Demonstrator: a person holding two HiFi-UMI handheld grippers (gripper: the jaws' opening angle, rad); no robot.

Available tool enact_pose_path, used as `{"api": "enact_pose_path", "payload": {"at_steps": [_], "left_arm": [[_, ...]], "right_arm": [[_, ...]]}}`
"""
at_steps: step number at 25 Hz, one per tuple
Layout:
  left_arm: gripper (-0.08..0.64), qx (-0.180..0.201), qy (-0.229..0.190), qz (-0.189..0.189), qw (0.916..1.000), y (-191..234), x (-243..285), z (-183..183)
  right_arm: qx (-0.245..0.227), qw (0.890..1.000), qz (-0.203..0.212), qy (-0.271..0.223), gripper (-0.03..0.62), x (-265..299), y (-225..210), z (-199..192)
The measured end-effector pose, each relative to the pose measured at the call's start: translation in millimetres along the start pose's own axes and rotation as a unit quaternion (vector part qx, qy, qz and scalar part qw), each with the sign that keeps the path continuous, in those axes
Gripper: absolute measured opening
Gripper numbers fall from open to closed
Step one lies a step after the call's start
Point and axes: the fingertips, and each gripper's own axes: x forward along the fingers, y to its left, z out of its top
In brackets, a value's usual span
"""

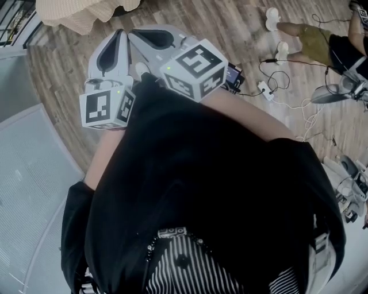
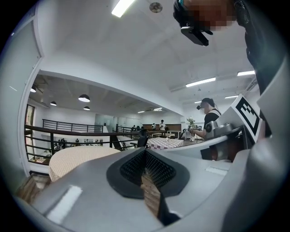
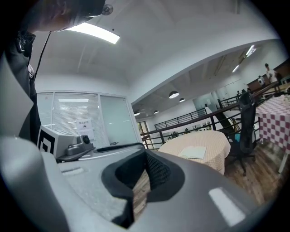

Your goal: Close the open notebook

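Note:
The open notebook (image 3: 194, 152) lies flat, pale pages up, on a round table with a beige checked cloth (image 3: 213, 138), some way ahead in the right gripper view. That table also shows in the left gripper view (image 2: 74, 158) and as a cloth edge at the top of the head view (image 1: 86, 14); the notebook is hidden in both. My left gripper (image 1: 121, 33) and right gripper (image 1: 134, 34) are held side by side close to my chest. Both are shut and empty, far from the notebook. Their jaw tips meet in the left (image 2: 146, 152) and right (image 3: 146, 155) gripper views.
A person sits on the wooden floor at the far right (image 1: 310, 37) beside cables and a power strip (image 1: 265, 89). A grey partition (image 1: 34, 189) runs along my left. A black office chair (image 3: 247, 127) stands next to the round table, with a railing (image 2: 68, 131) behind it.

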Motion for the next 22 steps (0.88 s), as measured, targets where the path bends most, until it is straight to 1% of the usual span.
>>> {"api": "enact_pose_path", "payload": {"at_steps": [3, 7, 9, 11, 13, 16, 18, 20, 22], "left_arm": [[-0.002, 0.007, -0.011, -0.001, 0.9999, -7.4, -2.6, 5.9], [-0.002, 0.005, -0.015, -0.003, 0.9999, -5.2, -0.4, 3.4], [-0.002, 0.006, -0.018, -0.005, 0.9998, -3.4, 1.2, 9.4], [-0.002, 0.007, -0.021, -0.008, 0.9997, -11.1, 3.0, 16.9], [-0.002, 0.009, -0.022, -0.011, 0.9997, -44.9, 1.7, 29.3], [-0.002, 0.017, -0.019, -0.017, 0.9995, -131.0, -3.4, 58.7], [-0.002, 0.025, -0.017, -0.024, 0.9993, -170.5, -7.0, 81.0], [-0.002, 0.032, -0.016, -0.032, 0.9989, -186.5, -9.5, 104.7], [-0.002, 0.037, -0.013, -0.039, 0.9984, -189.6, -10.2, 123.9]], "right_arm": [[-0.003, 1.000, 0.004, -0.010, 0.002, -7.5, 1.8, 5.1], [-0.012, 1.000, 0.006, -0.012, 0.002, -6.7, 2.1, 4.2], [-0.017, 1.000, 0.004, -0.016, 0.002, -5.9, 3.2, 10.3], [-0.017, 1.000, 0.002, -0.020, 0.002, -14.0, 1.9, 17.2], [-0.016, 1.000, -0.003, -0.025, 0.002, -48.7, 0.2, 26.9], [-0.013, 0.999, -0.010, -0.035, 0.002, -137.0, -2.2, 48.5], [-0.011, 0.999, -0.015, -0.042, 0.002, -178.3, 0.0, 66.5], [-0.012, 0.999, -0.023, -0.047, 0.002, -196.5, 5.3, 87.7], [-0.012, 0.998, -0.033, -0.051, 0.002, -201.3, 10.1, 106.3]]}}
